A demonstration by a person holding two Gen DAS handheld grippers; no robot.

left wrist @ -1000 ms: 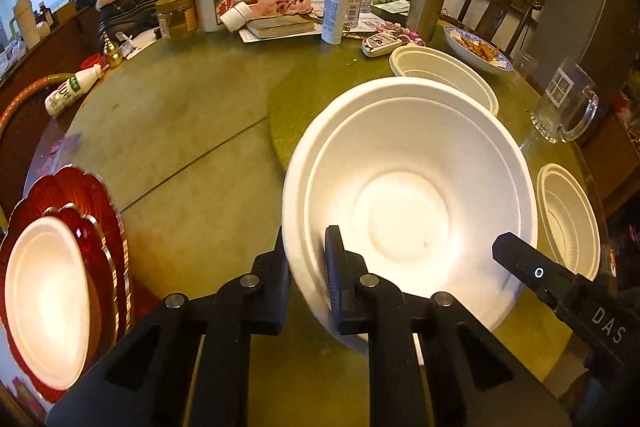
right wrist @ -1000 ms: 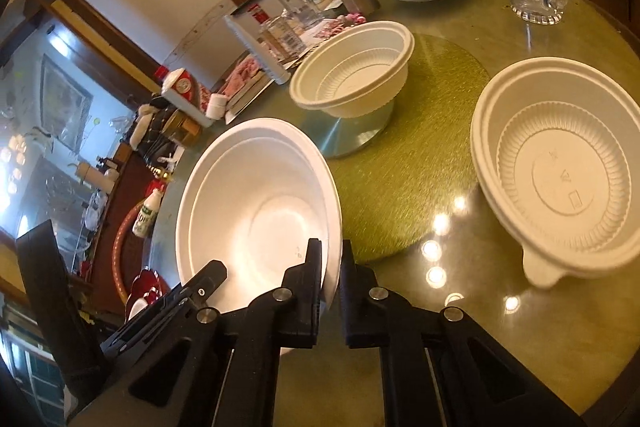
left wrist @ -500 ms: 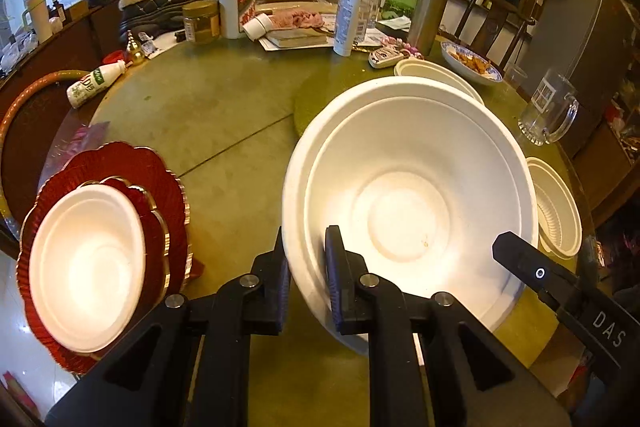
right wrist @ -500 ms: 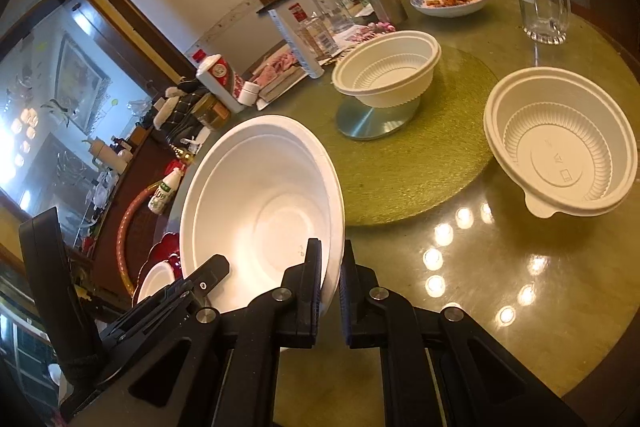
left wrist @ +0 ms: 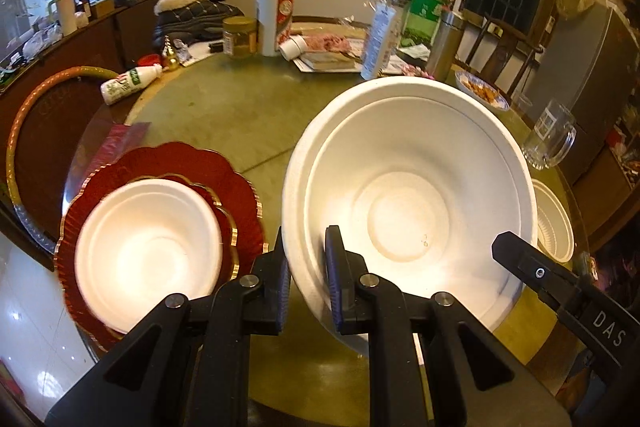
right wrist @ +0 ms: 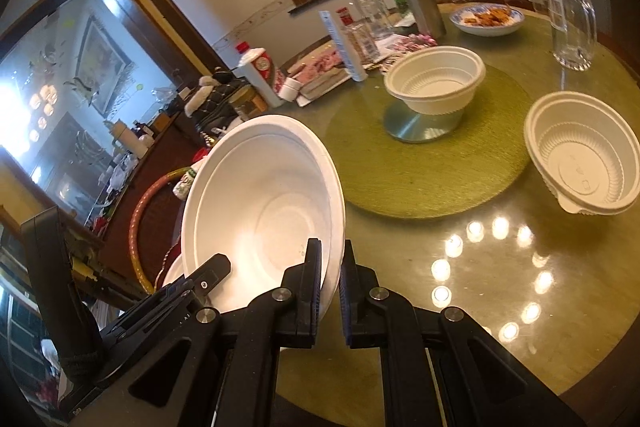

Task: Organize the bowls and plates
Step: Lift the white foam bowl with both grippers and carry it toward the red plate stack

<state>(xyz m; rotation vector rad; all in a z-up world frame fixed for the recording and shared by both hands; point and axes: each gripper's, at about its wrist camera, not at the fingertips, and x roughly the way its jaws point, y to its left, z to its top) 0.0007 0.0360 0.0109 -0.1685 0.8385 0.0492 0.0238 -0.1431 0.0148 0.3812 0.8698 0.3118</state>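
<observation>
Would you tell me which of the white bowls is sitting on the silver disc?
It is the ribbed plastic bowl in the middle of the green mat; the other ribbed bowl rests on the glass beside the mat.

The left hand-held gripper (left wrist: 306,283) clamps the large white bowl's (left wrist: 408,211) rim.

Round green desk (left wrist: 224,123) under me, glossy, lamp glints on its near edge. At the lower left of my left view a red scalloped plate (left wrist: 236,187) sits on it. Centre of my right view: a woven green mat (right wrist: 400,171). To its right, directly on the desk, a ribbed white plastic bowl (right wrist: 584,155). Upper right, a glass mug (right wrist: 572,23) and a blue-rimmed dish of food (right wrist: 486,19). Far side: bottles, a jar, papers.
</observation>
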